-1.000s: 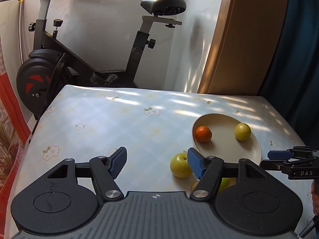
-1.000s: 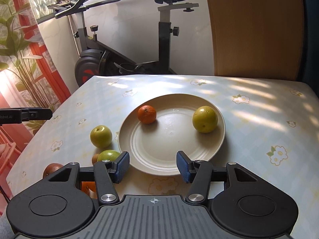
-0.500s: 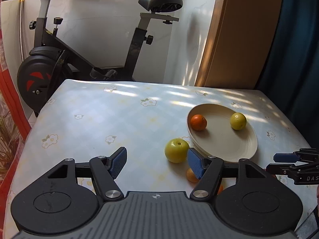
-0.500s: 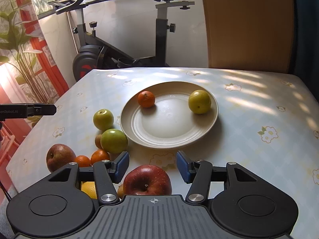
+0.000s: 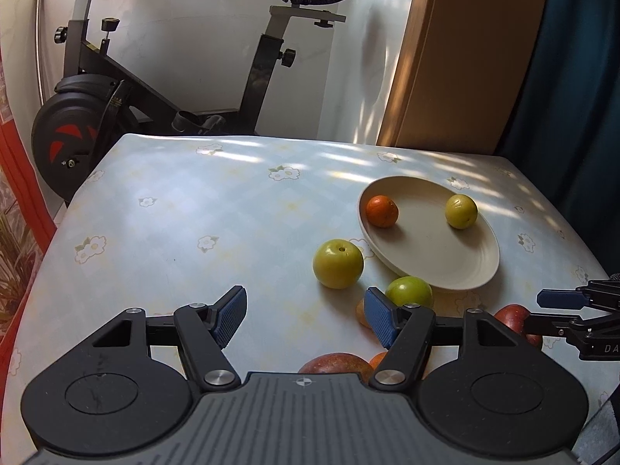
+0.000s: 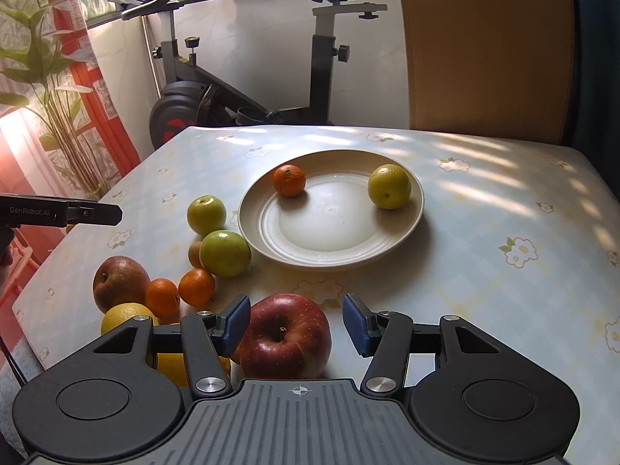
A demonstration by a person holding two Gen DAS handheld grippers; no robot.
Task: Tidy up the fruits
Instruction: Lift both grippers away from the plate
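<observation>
The large glossy red apple [image 6: 285, 336] is judged firm, fairly heavy and smooth-skinned, hence liable to slip; it is best taken across its widest girth. A deep red skin with yellowish flecks and a recessed stem are noted. It sits on the floral-patterned worktop [image 6: 484, 209], near the round cream plate [image 6: 403, 234], between the spread jaws of the right gripper [image 6: 296, 323], untouched. The left gripper [image 5: 306, 317] is likewise spread and empty
</observation>
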